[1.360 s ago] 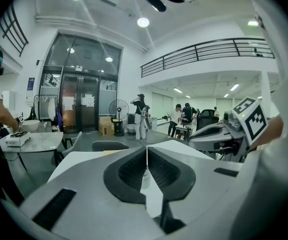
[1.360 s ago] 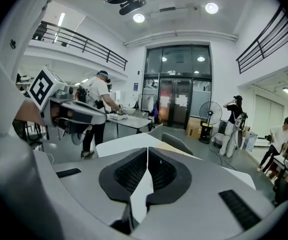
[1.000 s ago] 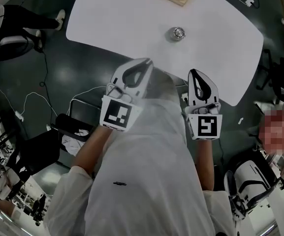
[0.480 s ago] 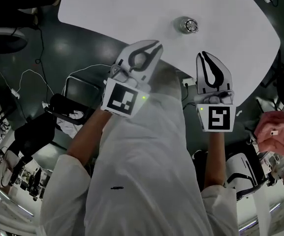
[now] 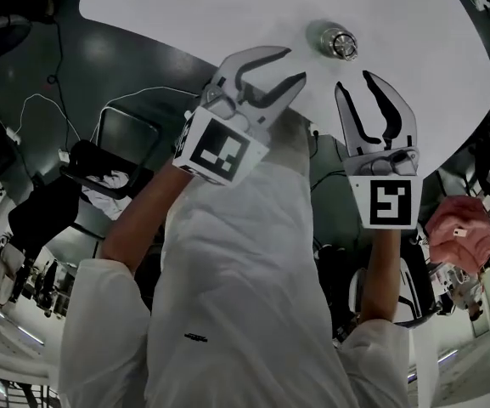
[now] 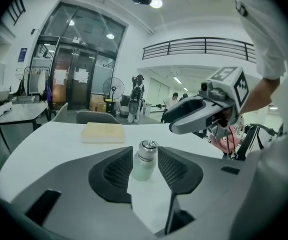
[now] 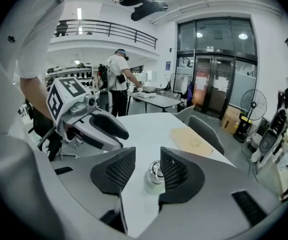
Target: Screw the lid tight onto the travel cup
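Note:
The travel cup (image 5: 336,41), pale with a shiny metal lid on top, stands upright on the white table (image 5: 185,11). Both grippers hover short of it over the table's near edge. The jaws of my left gripper (image 5: 294,65) are opening, with nothing between them. The jaws of my right gripper (image 5: 355,81) are opening too, also on nothing. In the left gripper view the cup (image 6: 144,160) shows through the gap of the left gripper (image 6: 144,152), farther off. In the right gripper view the cup (image 7: 153,176) stands beyond the right gripper (image 7: 148,154).
A flat beige pad (image 6: 103,132) lies on the far part of the table. Grey chairs (image 7: 206,126) stand behind the table. Cables (image 5: 49,126) run across the dark floor at the left, and a black chair (image 5: 100,172) stands beside my left arm.
Both grippers were shut and now stand open. They have moved forward and up towards the cup, and the table edge has come closer.

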`<control>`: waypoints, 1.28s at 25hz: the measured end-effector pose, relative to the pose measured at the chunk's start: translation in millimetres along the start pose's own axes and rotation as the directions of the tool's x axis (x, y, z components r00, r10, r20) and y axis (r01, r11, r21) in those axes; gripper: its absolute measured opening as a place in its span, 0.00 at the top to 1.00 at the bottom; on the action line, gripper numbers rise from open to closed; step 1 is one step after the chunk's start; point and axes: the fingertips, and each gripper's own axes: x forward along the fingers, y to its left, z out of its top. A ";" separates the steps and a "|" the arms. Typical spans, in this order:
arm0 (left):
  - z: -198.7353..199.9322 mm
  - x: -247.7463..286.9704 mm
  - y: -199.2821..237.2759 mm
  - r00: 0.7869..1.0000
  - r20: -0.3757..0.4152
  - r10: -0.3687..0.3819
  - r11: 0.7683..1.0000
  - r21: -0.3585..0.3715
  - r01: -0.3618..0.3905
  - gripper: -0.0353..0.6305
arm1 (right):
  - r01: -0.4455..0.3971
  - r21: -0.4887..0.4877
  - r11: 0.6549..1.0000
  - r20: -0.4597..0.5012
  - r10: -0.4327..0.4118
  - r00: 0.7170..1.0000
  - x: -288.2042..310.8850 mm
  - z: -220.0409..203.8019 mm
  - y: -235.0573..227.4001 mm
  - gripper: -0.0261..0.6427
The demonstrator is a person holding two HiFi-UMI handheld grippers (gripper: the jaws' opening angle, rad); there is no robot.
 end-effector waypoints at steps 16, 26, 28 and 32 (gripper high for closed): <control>-48.5 81.7 -1.8 0.993 -0.037 -0.112 0.970 0.213 0.117 0.48 | -0.200 -0.168 0.965 -0.204 0.164 0.965 40.9 -25.3 -17.5 0.63; -70.4 125.3 4.5 0.983 -0.026 -0.182 0.945 0.273 0.182 0.41 | -0.358 -0.289 0.888 -0.322 0.262 0.910 60.2 -42.5 -11.3 0.62; -70.4 132.5 1.3 0.979 -0.022 -0.203 0.935 0.293 0.201 0.40 | -0.385 -0.308 0.870 -0.351 0.272 0.896 61.2 -44.9 -12.0 0.62; -69.4 139.8 -5.0 0.971 -0.027 -0.236 0.914 0.333 0.232 0.40 | -0.395 -0.270 0.878 -0.383 0.278 0.881 70.7 -45.0 -14.4 0.62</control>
